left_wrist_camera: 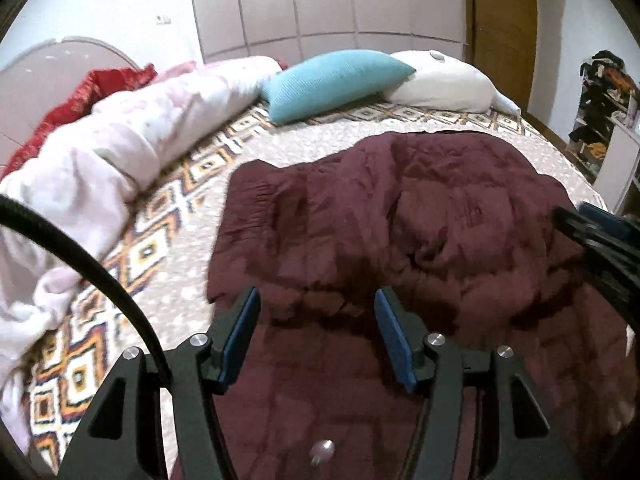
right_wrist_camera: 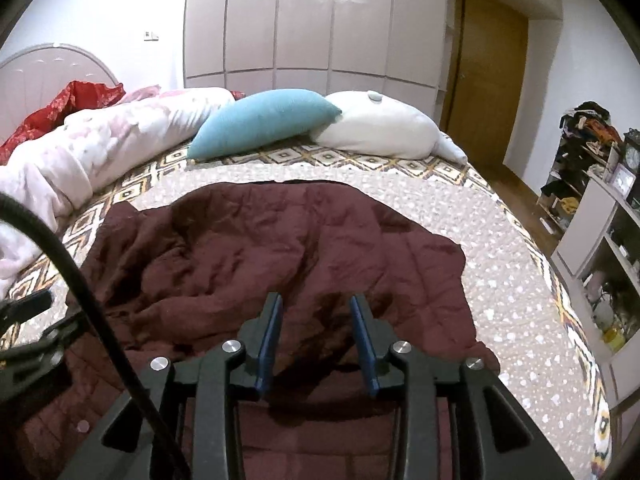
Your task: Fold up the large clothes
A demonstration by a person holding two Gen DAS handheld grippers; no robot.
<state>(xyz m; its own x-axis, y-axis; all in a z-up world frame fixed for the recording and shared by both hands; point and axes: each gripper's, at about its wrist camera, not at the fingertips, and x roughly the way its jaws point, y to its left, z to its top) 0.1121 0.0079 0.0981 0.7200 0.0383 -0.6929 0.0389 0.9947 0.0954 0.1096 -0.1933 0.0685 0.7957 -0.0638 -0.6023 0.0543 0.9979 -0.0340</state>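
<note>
**Maroon garment spread on the bed, both sets of jaws empty above it**

Lying rumpled across the near half of the bed (right_wrist_camera: 500, 240): a large maroon quilted garment (left_wrist_camera: 400, 216), creased and bunched toward the middle, its far edge stopping short of the pillows. Underneath, a bedspread (left_wrist_camera: 168, 216) with a speckled beige centre and a diamond-patterned border.

Left gripper (left_wrist_camera: 316, 300): jaws parted fairly wide, blue pads facing each other, nothing between them, poised over the near part of the garment without any cloth pinched. Right gripper (right_wrist_camera: 316, 304): jaws parted more narrowly, also empty, over the garment's near right portion; only maroon fabric visible through the gap, none of it clamped. Also visible at the right edge of the left wrist view, dark and blurred.

At the far side of the bed: a teal pillow (right_wrist_camera: 264, 120) touching a white pillow (right_wrist_camera: 380, 128). Along the left: a heaped white-and-pink duvet (left_wrist_camera: 120, 136), a red cloth (right_wrist_camera: 68, 108) behind it against the headboard (right_wrist_camera: 48, 68). Beyond: a pale wardrobe (right_wrist_camera: 312, 24), a wooden door (right_wrist_camera: 488, 80), and cluttered shelves (right_wrist_camera: 600, 220) at the right. Black cable (left_wrist_camera: 104, 264) curving across the lower left of the left wrist view.
</note>
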